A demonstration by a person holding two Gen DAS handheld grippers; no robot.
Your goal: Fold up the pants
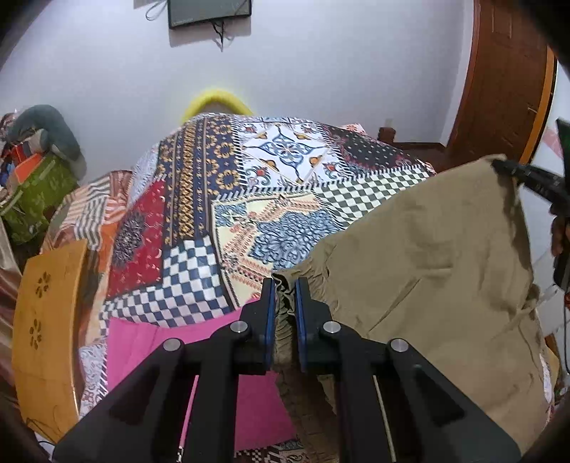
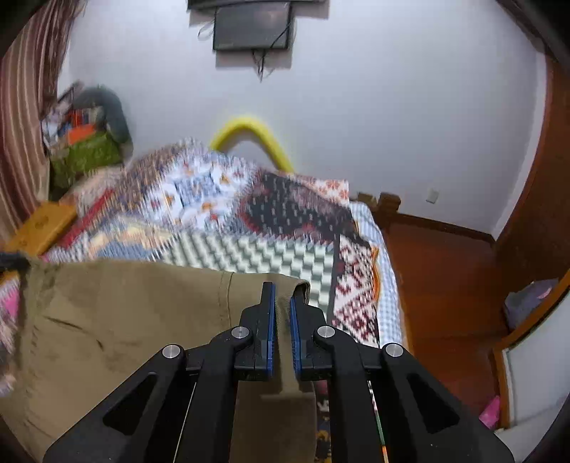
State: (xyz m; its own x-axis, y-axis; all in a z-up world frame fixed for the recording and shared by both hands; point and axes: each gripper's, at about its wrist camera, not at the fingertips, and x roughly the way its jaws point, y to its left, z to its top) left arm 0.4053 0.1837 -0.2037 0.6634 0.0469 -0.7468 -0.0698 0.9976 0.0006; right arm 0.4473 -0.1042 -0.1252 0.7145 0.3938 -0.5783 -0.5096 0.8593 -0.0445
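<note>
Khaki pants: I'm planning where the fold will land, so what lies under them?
Under the khaki cotton pants lie the patchwork bedspread and a pink cloth; whatever their middle covers is hidden.

Left gripper: jaws clamped on the pants, pointing steeply down. Right gripper: clamped likewise, visible at 3 o'clock in left view.

Count: 1 pair of khaki cotton pants, 2 black hand-held grippers (left, right), 1 pink cloth, 1 patchwork-print bedsheet, 1 yellow curved tube, 1 dark wall screen.
</note>
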